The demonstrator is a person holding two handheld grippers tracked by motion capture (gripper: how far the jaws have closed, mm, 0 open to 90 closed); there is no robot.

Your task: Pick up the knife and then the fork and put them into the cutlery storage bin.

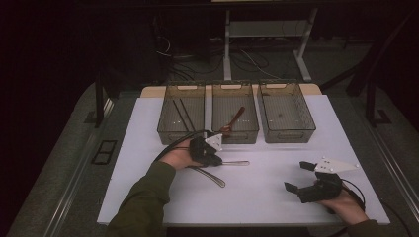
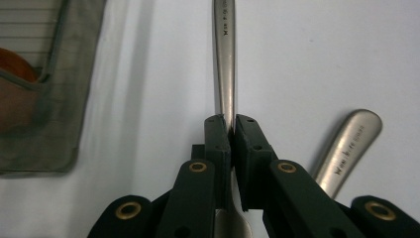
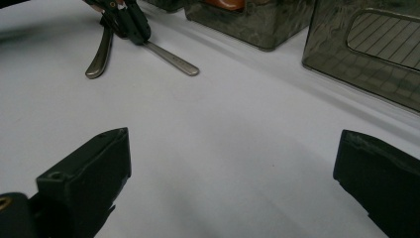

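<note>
We list: brushed-metal utensil handle (image 2: 224, 59), satin sheen; matt black plastic left gripper (image 2: 232, 130); smoky translucent plastic bins (image 1: 232, 118); matt white table (image 1: 257, 197).

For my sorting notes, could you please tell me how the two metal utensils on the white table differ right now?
The clamped utensil is pinched by the left claw; the loose utensil lies free beside it. In the high view the clamped one points right, the loose one slants toward the person. Both are silvery metal with stamped handles, resting on the table.
</note>
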